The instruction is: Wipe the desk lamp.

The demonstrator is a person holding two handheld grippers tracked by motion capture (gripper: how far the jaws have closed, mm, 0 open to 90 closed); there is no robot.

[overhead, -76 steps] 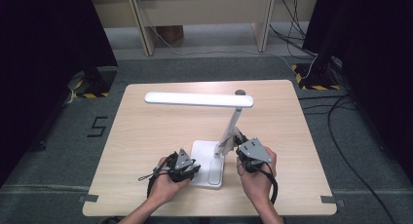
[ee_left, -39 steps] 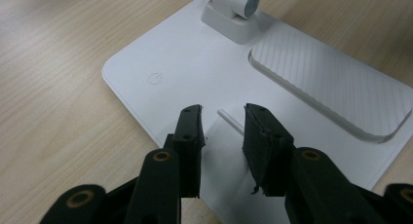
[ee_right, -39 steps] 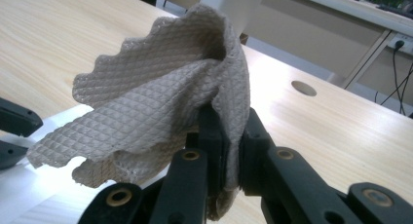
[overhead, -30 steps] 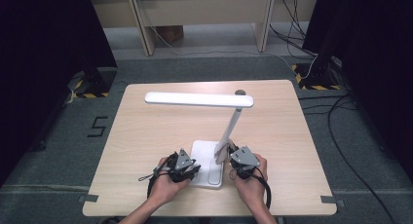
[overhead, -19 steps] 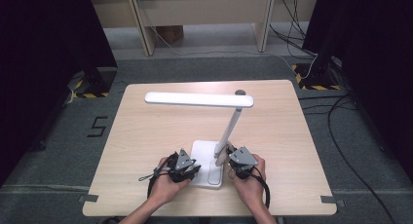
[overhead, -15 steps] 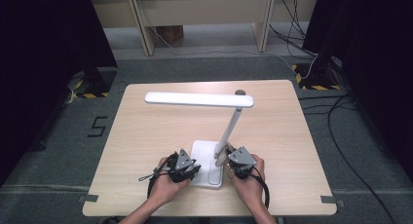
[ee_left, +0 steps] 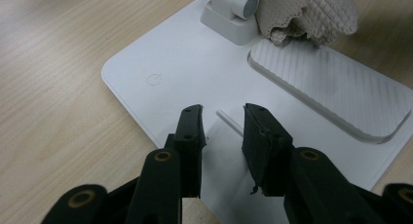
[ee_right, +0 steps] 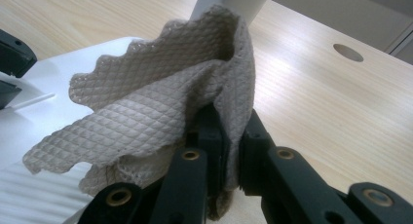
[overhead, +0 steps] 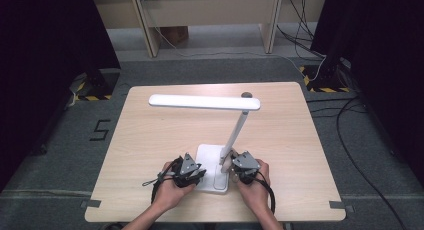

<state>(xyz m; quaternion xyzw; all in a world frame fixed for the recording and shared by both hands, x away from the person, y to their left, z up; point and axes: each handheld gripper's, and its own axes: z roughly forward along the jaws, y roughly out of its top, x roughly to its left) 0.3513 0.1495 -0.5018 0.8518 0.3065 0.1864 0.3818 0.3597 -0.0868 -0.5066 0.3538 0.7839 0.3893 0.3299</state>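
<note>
- The right gripper (ee_right: 229, 136) has its jaws squeezed tight on a beige cloth (ee_right: 160, 102). It holds the cloth up against the bottom of the lamp's pole (overhead: 235, 135), probably to wipe it.
- The left gripper (ee_left: 221, 131) sits on the near left part of the lamp base (ee_left: 195, 83). Its jaws are a little way apart, with nothing gripped between them. It looks like it is pressing down to keep the lamp from sliding, though I can't be sure it touches.
- The cloth is soft and bumpy, with a small diamond pattern and wavy edges.
- The desk lamp (overhead: 205, 102) is white, smooth plastic. Its base is flat and square with round corners, and it has a ridged pad (ee_left: 336, 87) and a power sign (ee_left: 154, 79).
- The lamp stands at the near middle of a pale wooden table (overhead: 150, 140).
</note>
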